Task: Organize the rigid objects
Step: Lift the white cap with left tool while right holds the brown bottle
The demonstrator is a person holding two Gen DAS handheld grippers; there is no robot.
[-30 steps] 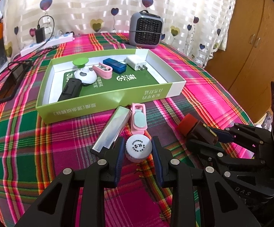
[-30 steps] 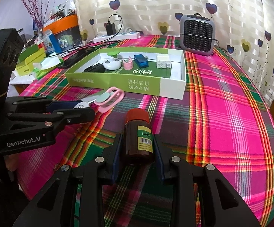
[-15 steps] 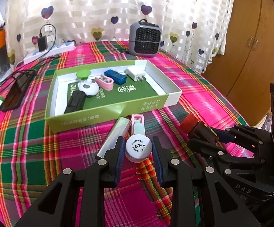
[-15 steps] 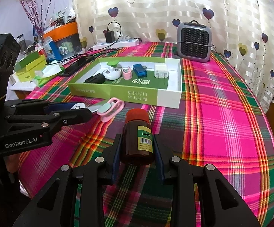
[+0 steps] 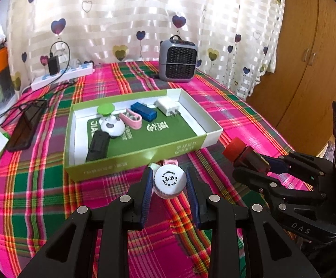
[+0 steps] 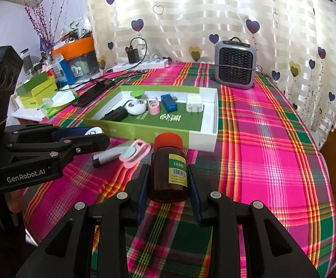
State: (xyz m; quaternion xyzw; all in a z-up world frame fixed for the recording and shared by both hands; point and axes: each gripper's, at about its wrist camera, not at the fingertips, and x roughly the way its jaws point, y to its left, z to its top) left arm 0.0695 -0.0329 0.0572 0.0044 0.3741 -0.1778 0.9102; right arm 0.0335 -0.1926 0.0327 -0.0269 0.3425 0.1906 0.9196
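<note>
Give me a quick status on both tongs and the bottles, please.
Left tongs shut on white bottle. Right tongs shut on brown bottle. Both clear of the cloth. Green box ahead, nothing between.

Box (image 6: 163, 128) mid-table, heater (image 6: 235, 63) behind, clip (image 6: 134, 154) and bar (image 6: 105, 157) before.

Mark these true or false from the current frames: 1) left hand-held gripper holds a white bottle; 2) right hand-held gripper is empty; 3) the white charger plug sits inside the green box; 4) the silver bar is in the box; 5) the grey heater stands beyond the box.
1) True: the left hand-held gripper clamps the white bottle.
2) False: the right hand-held gripper grips a brown bottle with a red cap.
3) True: the white charger plug lies in the green box.
4) False: the silver bar lies on the tablecloth, outside the box.
5) True: the grey heater stands behind it.
</note>
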